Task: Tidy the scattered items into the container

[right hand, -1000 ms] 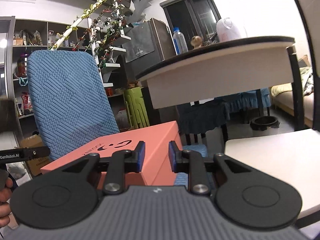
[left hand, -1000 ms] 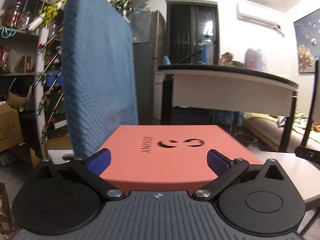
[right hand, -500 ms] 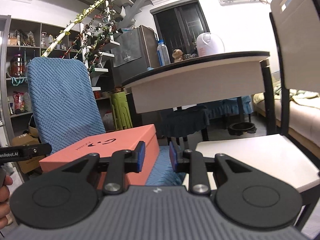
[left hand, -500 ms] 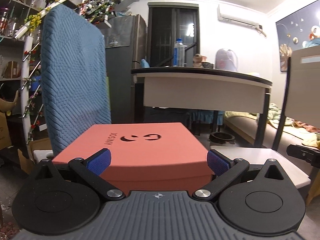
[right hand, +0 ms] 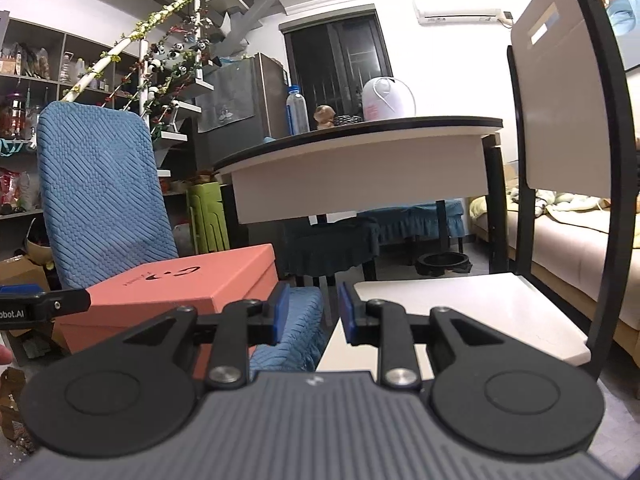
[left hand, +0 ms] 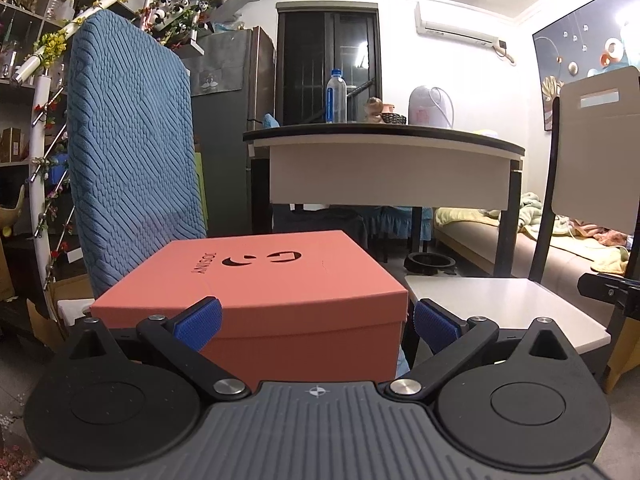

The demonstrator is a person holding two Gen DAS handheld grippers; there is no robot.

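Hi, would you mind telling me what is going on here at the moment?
A person holds a gripper in each hand in front of a closed salmon-pink box that sits on a blue-covered chair. The left gripper is wide open with its fingers on either side of the box's near end, not yet gripping it. The right gripper is empty, its jaws slightly apart, aimed between that chair and a white chair beside it. No scattered items are in view.

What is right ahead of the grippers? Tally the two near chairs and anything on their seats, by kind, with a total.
Chairs: 2 (blue-covered chair, white chair)
Boxes: 1 (orange box, closed, on the blue-covered chair)
Total: 3
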